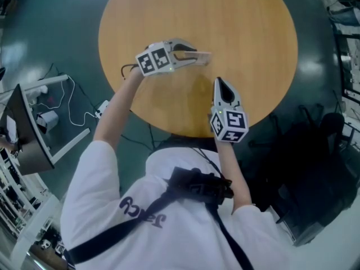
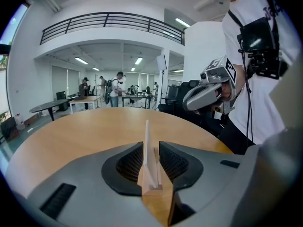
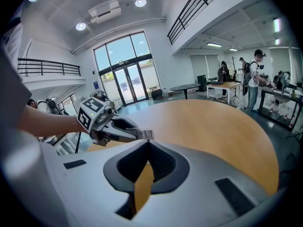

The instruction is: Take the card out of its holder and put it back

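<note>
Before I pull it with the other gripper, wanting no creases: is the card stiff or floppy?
Probably fairly stiff: the card stands straight, unsagging, in its wooden holder. Seen edge-on it looks thin, so likely light and creasable under a sideways squeeze.

The head camera is looking steeply down from above the person's shoulders onto the round tan wooden table (image 1: 236, 21). Each gripper camera is riding low, close behind its own jaws, and looking across that shared tabletop. The grey left gripper's (image 1: 191, 54) camera is facing the grey right gripper (image 1: 218, 81), and the right one's is facing the left.
</note>
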A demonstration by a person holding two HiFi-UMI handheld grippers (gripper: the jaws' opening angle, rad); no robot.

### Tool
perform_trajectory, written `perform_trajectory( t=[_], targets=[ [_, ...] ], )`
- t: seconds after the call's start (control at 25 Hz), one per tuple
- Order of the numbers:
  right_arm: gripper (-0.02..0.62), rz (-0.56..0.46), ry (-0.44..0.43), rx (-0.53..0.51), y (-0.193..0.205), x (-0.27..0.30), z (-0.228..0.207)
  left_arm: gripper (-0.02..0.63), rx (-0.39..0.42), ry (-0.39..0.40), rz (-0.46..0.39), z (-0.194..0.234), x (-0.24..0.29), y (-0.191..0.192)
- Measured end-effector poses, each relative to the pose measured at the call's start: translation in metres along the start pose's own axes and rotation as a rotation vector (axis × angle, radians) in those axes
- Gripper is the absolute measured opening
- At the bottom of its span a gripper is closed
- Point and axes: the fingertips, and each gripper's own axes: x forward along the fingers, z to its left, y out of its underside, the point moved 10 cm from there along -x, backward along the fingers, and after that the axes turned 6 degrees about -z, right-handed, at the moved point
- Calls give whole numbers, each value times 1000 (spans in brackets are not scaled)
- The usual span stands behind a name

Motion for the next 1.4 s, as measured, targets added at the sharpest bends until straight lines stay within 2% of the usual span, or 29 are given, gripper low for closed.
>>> perform_trajectory(
  t=[0.2, 0.32, 0.6, 0.84, 1.08, 1.4],
  targets=[
    [20, -1, -5, -2, 1, -3, -1, 107, 18, 25, 13, -2, 7, -3],
    [20, -1, -4, -5, 1, -3, 3, 46, 21, 26, 21, 0, 5, -2],
    [20, -12, -5, 0, 3, -6, 3, 35, 20, 54, 39, 0, 9, -3],
    [20, -32, -3, -47, -2, -9, 8, 31, 9, 63, 54, -1, 7, -2],
    [20, -64, -2, -95, -6, -18, 13, 31, 33, 92, 101, -2, 5, -7],
    [20, -78, -17, -101, -2, -34, 17, 31, 38, 72, 111, -2, 0, -19]
  ],
)
